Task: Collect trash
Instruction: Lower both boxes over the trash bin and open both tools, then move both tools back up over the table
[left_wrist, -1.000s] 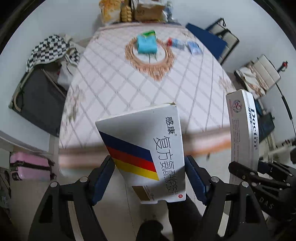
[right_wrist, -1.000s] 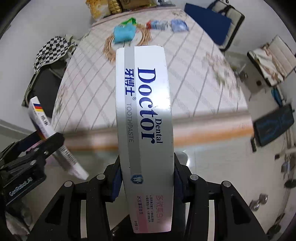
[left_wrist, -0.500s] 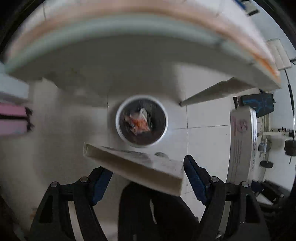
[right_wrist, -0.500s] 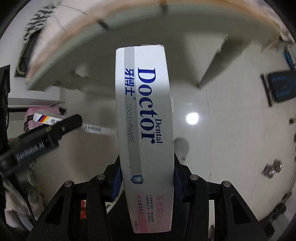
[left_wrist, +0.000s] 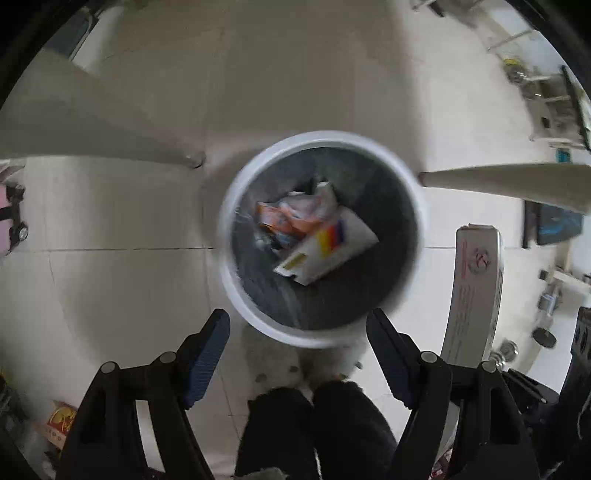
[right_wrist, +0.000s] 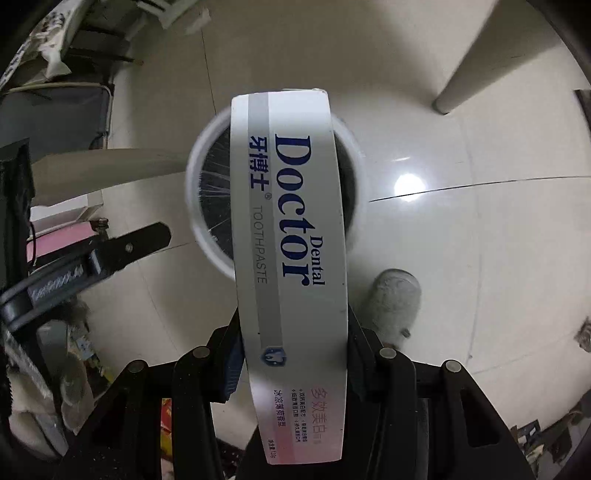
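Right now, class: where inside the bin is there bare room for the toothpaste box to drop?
Inside the bin, the near-left liner below the medicine box is bare. The far side is crowded with wrappers. The toothpaste box hangs over it.

Even, soft indoor light; a round lamp reflection glares on the glossy floor tiles (right_wrist: 408, 183). Motion blur smears the white bin rim (left_wrist: 321, 138) in the left wrist view. Fisheye curvature darkens both frames' corners.
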